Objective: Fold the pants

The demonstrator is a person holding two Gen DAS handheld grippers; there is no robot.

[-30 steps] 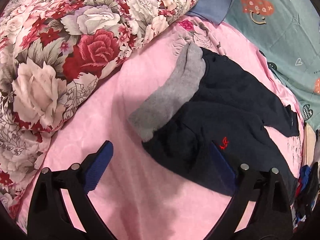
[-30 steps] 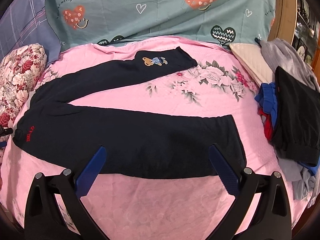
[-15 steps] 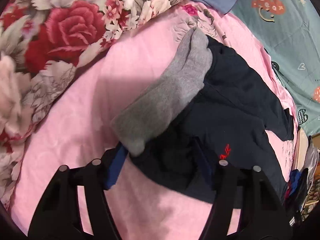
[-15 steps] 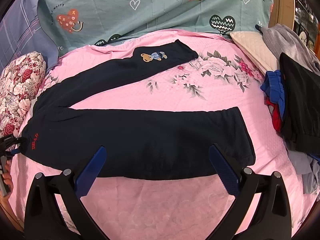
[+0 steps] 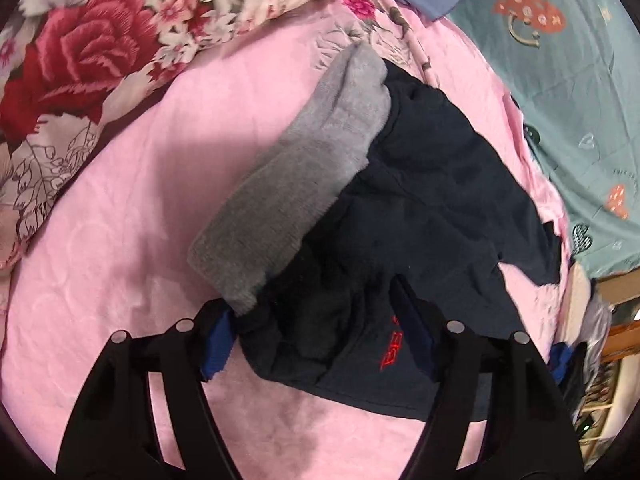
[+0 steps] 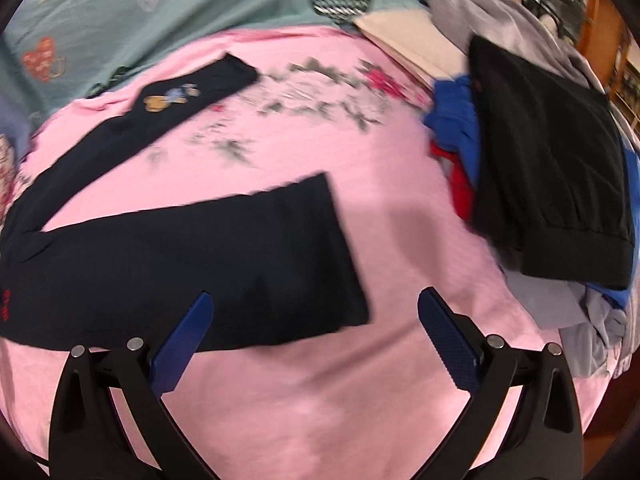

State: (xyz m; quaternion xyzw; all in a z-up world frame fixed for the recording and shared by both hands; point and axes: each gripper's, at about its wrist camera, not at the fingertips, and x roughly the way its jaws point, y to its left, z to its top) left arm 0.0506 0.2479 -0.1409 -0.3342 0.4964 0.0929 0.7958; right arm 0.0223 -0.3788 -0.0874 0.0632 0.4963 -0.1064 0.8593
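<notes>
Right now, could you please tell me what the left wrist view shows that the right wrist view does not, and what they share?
Only the left wrist view shows the grey lining turned out at the waist, the rose-patterned quilt, and the left tool with bunched waist fabric between its opening jaws.

Only the right wrist view shows both legs laid out, the bear patch, the nearer hem, the clothes pile, and the right tool, open and empty.

Both show the navy pants, their red embroidery, the pink sheet and the teal bedding.
</notes>
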